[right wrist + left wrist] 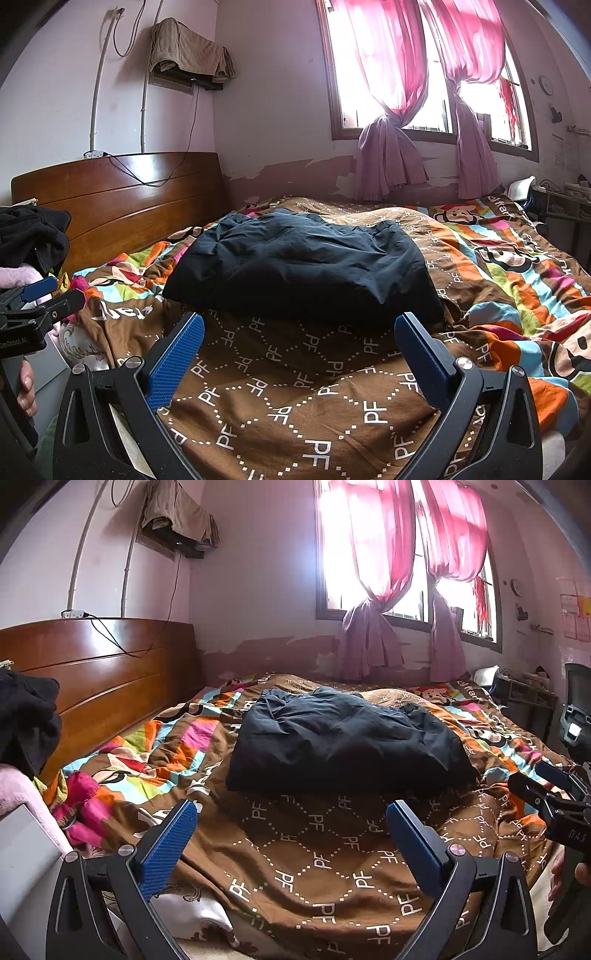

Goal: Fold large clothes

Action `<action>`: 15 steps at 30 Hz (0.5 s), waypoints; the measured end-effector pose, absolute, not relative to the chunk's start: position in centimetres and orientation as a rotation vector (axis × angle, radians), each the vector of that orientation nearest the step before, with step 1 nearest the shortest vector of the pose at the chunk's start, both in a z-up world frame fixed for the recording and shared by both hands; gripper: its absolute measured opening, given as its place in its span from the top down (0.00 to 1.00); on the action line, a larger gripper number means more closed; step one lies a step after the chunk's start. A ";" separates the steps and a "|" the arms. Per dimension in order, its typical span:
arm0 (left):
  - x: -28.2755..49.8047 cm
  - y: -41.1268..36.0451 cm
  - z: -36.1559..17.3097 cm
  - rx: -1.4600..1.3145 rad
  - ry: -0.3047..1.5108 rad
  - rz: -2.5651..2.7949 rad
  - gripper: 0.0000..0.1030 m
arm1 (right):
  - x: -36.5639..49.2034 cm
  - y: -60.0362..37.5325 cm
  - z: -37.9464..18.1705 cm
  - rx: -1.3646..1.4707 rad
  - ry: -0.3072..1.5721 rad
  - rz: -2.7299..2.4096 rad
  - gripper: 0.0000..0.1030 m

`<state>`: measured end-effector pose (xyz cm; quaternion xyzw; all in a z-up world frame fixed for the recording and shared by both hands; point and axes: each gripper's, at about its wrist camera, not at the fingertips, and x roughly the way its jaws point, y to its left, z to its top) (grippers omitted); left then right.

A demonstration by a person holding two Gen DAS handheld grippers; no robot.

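Observation:
A dark navy garment [343,742] lies in a folded, wrinkled bundle in the middle of the bed; it also shows in the right wrist view [303,269]. My left gripper [291,812] is open and empty, held above the brown quilt just in front of the garment's near edge. My right gripper [299,325] is open and empty too, also just short of the garment's near edge. The right gripper's body shows at the right edge of the left wrist view [554,794], and the left gripper's body at the left edge of the right wrist view [33,306].
The bed is covered by a brown and striped patterned quilt [314,867]. A wooden headboard [103,679] stands at the left. A pile of black clothes [26,716] sits at the left edge. A window with pink curtains [388,565] is behind the bed.

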<state>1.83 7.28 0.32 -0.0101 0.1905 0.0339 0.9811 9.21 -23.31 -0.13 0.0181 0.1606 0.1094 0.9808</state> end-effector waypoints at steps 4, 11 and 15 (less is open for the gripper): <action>1.9 7.4 0.5 -0.020 0.383 0.067 0.00 | 9.2 -23.3 -0.1 0.037 0.323 0.220 0.01; 1.9 7.3 0.4 -0.021 0.383 0.068 0.00 | 9.2 -23.3 -0.1 0.037 0.324 0.220 0.01; 1.9 7.4 0.4 -0.018 0.381 0.068 0.00 | 9.2 -23.3 -0.1 0.037 0.323 0.220 0.01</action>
